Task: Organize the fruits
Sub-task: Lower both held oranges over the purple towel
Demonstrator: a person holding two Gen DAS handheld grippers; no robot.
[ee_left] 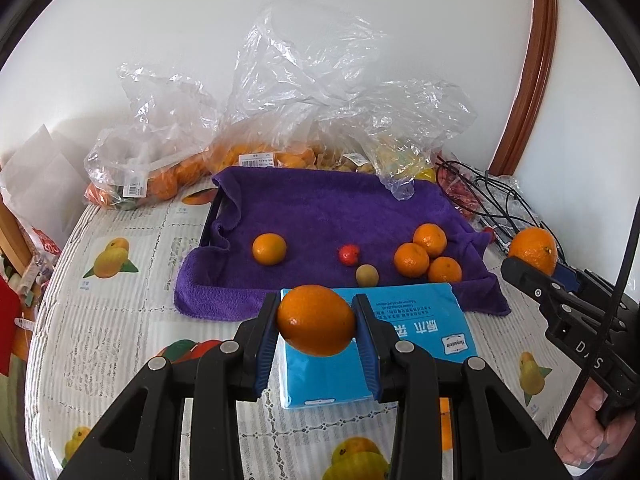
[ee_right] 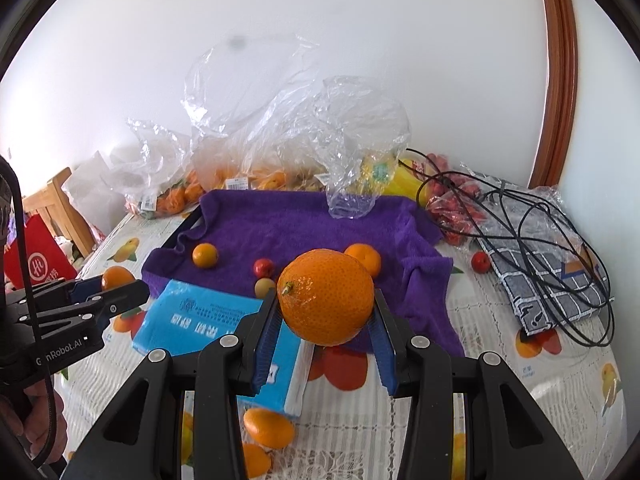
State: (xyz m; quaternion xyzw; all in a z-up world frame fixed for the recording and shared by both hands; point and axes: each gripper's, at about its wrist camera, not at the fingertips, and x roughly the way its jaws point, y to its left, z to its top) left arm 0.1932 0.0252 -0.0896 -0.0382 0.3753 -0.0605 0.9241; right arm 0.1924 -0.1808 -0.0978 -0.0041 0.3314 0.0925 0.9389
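Just short of the purple towel (ee_left: 320,208), the left gripper (ee_left: 316,322) is clamped on a smooth orange (ee_left: 316,320) and the right gripper (ee_right: 326,312) on a pebbly orange (ee_right: 326,298) (both held up, probably headed for the towel, beside the tangerines (ee_left: 426,254) there).

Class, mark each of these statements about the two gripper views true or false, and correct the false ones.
1. The left gripper is shut on an orange. True.
2. The right gripper is empty. False: it is shut on a mandarin.
3. The purple towel has three mandarins grouped at its right side. True.
4. The blue tissue pack lies on the towel. False: it lies on the tablecloth, in front of the towel.
5. A small red fruit sits on the towel. True.
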